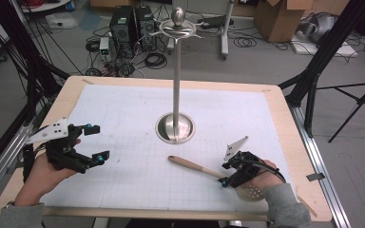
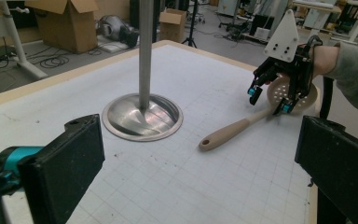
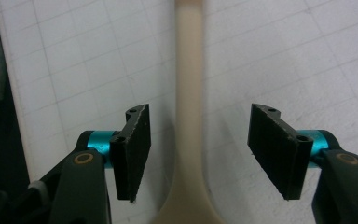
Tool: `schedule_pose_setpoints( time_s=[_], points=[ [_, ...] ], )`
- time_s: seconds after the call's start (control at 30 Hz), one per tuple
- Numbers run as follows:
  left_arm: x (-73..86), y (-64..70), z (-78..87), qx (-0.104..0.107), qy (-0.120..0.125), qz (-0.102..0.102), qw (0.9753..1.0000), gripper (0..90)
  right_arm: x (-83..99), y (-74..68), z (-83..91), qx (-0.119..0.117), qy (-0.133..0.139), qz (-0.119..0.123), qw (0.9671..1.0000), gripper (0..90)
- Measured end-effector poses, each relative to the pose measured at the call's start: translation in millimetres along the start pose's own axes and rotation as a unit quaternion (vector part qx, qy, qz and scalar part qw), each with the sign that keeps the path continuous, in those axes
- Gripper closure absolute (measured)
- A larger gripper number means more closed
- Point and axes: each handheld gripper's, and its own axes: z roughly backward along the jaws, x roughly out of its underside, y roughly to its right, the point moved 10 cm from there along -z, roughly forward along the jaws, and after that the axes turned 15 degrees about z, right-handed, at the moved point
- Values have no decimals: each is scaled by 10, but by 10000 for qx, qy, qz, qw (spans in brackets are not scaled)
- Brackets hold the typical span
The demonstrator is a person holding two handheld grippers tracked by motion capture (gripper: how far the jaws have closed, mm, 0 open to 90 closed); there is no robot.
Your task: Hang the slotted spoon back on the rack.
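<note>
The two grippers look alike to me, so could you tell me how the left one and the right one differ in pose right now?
The left gripper hovers over bare mat, well away from the slotted spoon; the right gripper straddles the spoon's handle, a jaw on each side. The left points toward the metal stand; the right points down at the mat. Both are open, gripping nothing.

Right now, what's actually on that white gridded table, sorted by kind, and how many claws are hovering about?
Slotted spoon, beige, lying flat: 1
Metal utensil stand, upright pole on a round base: 1
Handheld claws: 2, the left claw open beside the mat's left edge, the right claw open astride the spoon's handle near the bowl
Total: 4
</note>
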Motion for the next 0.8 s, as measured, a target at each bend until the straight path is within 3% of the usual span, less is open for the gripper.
schedule_pose_setpoints(
  time_s=[0.4, 0.8],
  points=[
    [-13, -9, 21, -48, 42, -2, 10000, 18, 19, -39, -23, -19, -142, 113, 9998, 499],
    [7, -30, 11, -74, -3, 21, 10000, 18, 47, -38, -25, 130, -304, 309, 9990, 614]
  ],
)
